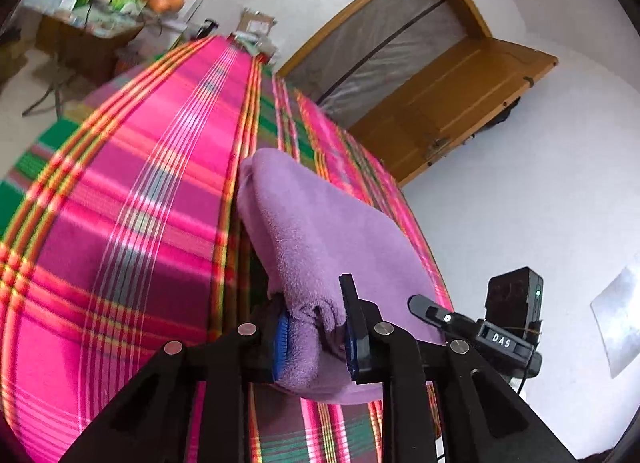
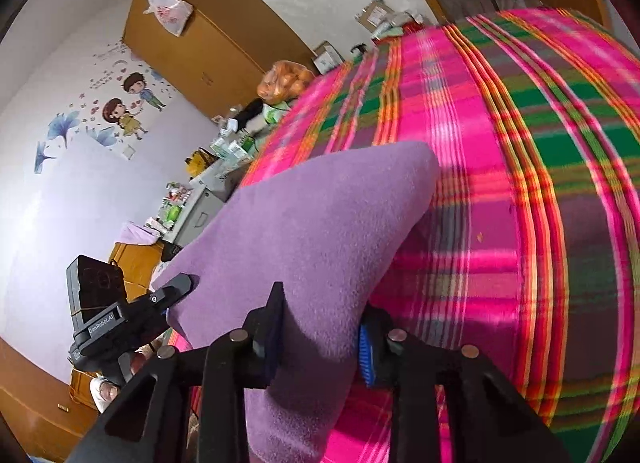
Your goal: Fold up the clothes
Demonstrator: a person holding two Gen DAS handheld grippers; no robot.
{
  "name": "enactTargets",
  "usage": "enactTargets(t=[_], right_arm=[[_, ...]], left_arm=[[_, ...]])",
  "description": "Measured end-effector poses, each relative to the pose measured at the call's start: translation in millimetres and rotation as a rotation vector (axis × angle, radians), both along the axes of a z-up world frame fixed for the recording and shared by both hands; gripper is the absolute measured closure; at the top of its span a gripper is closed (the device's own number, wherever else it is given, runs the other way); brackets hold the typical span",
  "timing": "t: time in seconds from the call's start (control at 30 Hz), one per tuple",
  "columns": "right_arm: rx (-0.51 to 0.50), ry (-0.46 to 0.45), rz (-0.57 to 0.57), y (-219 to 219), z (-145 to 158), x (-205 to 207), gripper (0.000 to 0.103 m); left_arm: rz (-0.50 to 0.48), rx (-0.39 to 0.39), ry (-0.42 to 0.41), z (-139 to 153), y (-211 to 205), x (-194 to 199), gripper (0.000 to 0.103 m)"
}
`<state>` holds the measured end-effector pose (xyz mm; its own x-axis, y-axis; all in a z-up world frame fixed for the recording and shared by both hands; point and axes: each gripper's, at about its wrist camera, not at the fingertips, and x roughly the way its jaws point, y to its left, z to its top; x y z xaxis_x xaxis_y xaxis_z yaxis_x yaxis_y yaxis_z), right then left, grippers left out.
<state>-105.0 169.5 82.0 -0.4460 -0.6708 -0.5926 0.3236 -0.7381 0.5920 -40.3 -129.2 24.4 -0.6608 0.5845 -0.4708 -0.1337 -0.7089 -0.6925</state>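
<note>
The left black two-finger gripper has angular matte arms joined by round silver pivot screws, with ribbed blue pads inside its fingers. The right black two-finger gripper matches it, one blue pad showing. Each view shows the other handset's boxy black module: one printed "DAS", one apparently "GenRobot.AI", with thin cable.

A bed is covered by a plaid blanket striped in pink, green and orange. A purple fleece garment is seen over the blanket, its far end resting on the pink stripes and its near end raised off it.
</note>
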Motion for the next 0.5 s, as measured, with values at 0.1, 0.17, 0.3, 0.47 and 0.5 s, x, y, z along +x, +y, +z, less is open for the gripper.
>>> enactTargets(t=[0.1,0.17,0.3,0.47,0.5], right_arm=[[0.006,0.033,0.018,-4,14,-7,0.072],[0.014,0.056,0.028,-7,22,-12,0.072],[0.019,0.097,0.045,-15,37,-31,0.072],[0.013,0.119,0.068,-32,46,-64,0.072],[0.012,0.122,0.071,-36,47,-71,0.072]], left_arm=[[-0.001,-0.035,0.026,12,-3,-5,0.08],[-0.002,-0.059,0.041,20,-7,-9,0.08],[0.009,-0.102,0.065,36,-11,-30,0.08],[0.029,-0.168,0.085,52,-18,-64,0.08],[0.035,-0.181,0.092,54,-21,-72,0.08]])
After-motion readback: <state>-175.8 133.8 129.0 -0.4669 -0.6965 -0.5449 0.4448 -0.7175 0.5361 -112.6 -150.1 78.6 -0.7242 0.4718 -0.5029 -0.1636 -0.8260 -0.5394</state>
